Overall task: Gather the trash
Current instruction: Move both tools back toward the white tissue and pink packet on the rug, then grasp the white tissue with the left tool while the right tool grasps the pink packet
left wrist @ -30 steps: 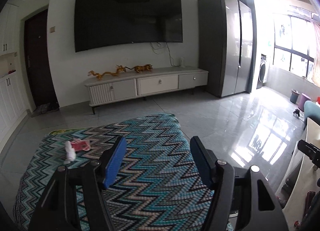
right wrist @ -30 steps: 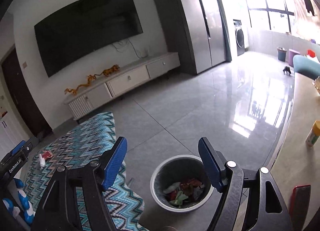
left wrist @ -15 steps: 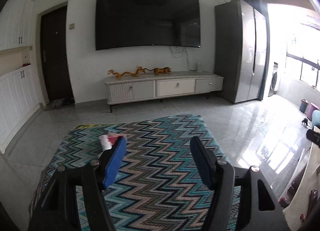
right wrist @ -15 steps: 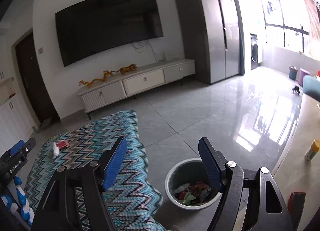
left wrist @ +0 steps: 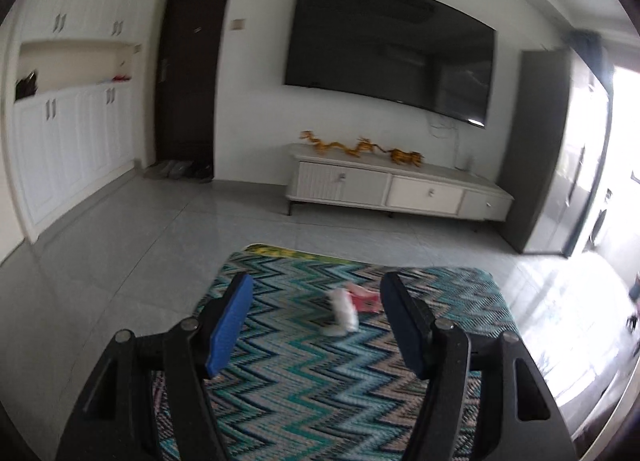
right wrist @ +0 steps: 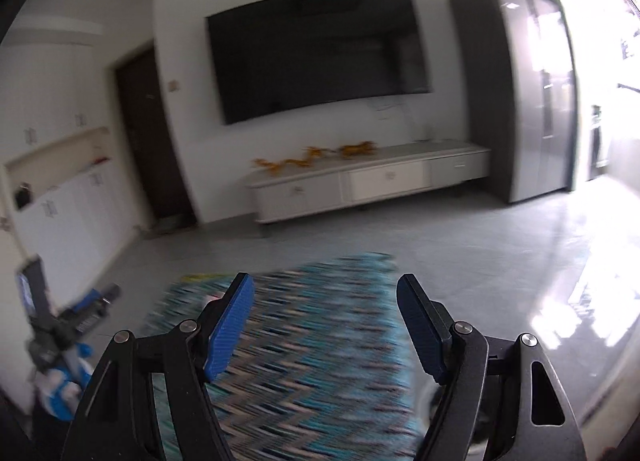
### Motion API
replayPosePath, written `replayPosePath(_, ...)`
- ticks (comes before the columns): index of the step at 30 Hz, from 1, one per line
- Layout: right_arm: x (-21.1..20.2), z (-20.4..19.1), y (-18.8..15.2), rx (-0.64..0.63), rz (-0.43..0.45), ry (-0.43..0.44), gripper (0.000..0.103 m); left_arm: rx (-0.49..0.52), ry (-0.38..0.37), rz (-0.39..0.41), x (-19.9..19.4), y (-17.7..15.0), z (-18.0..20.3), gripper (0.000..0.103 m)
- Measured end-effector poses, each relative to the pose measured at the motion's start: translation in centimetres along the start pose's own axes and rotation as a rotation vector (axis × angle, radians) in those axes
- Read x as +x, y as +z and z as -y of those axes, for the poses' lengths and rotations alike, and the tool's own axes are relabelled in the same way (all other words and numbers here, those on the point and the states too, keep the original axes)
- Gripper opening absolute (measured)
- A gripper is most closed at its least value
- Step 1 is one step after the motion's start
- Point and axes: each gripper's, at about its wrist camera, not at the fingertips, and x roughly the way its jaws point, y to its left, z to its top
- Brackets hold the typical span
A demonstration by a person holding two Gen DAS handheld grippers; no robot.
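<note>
Tissue apparently lies lengthwise toward left gripper.

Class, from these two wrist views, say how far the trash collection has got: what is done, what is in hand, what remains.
Done: nothing that these views confirm; the bin is barely visible, so its contents cannot be judged. In hand: nothing; the left gripper and right gripper are both open and empty. The left one is lined up on the white scrap and pink wrapper lying on the rug. Left: grasp both pieces and bin them.
</note>
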Motion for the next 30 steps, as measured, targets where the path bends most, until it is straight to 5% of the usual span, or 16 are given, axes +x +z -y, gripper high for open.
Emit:
replayPosePath(6, 7.3, -4.6, 1.3, -0.094, -0.034, 0.162, 0.066, -0.019, -0.026, -0.074, 4.1, -1.1, -1.6, 0.064)
replayPosePath(12, 17.7, -7.4, -1.5, -0.15, -0.152, 0.282, 0.063, 0.007, -0.069, -0.17, 10.5, -3.6, 0.5, 0.064)
replayPosePath(21, 32.9, -8.1, -6.8, -0.157, -0.316, 0.407, 0.053, 0.021, -0.114, -0.289, 20.1, -7.0, 2.7, 0.062)
replayPosePath(30, 41.4, -9.6, -9.9, -0.157, -0.447, 0.487, 0.053, -0.038, -0.172, -0.353, 23.4, -8.4, 2.6, 0.048)
